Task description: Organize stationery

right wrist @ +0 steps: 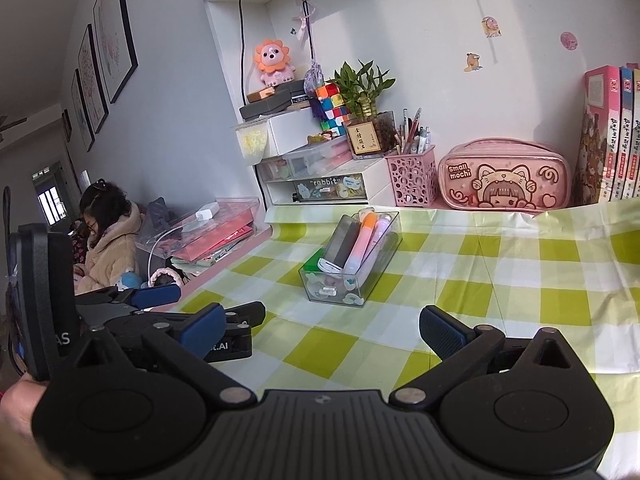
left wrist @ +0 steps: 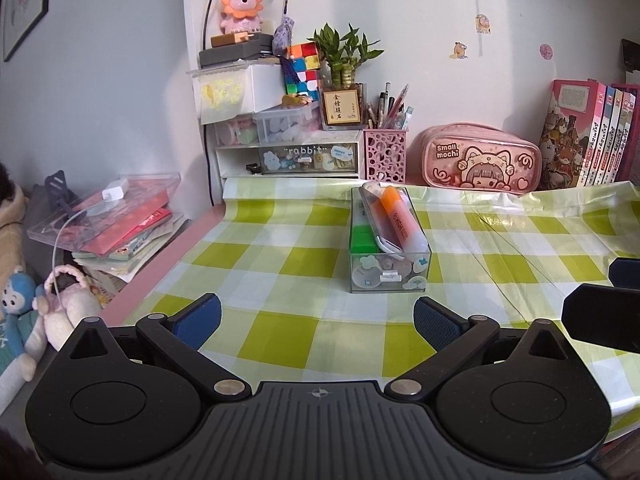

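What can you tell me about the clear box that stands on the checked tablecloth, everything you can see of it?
The clear box is a small, long, open-topped container that looks like transparent plastic, with pale cloud and flower stickers on its near end wall. It rests flat on the green and white checked tablecloth, apart from both open grippers. It is overfilled: an orange highlighter and a flat white-edged item lean out above its rim, and a green block sits along one side. Small pieces lie at the bottom.
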`<state>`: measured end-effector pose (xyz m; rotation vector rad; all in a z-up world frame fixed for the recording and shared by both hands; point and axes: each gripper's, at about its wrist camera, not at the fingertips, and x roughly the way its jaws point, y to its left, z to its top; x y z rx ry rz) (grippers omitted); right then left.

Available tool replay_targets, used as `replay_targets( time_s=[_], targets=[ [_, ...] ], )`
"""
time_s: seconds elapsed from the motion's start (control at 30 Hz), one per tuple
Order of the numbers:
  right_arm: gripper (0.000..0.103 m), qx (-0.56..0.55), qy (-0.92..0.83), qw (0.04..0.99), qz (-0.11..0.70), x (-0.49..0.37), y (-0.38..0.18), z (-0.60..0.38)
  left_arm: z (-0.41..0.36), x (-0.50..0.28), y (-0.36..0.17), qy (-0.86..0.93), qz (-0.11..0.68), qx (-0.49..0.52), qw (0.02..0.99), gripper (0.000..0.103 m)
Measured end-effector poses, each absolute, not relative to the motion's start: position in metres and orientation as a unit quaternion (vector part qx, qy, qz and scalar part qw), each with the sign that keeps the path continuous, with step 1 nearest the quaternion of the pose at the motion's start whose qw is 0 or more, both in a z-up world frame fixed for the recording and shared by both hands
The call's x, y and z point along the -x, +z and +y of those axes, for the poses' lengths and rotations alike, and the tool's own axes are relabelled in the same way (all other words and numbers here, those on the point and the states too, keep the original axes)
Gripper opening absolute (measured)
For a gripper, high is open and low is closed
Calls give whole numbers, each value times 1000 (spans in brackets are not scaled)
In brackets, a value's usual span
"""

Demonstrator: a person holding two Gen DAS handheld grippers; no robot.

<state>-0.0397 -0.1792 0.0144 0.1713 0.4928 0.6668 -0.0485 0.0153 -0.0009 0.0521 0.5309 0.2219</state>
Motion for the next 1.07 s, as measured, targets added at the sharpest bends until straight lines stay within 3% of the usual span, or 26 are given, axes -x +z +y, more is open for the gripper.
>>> replay_targets(
  time_s=[1.07],
  targets=[
    [93,-82,317,914,241,40,12,-180,10,52,-2,89,263,-27,960,98]
  ],
)
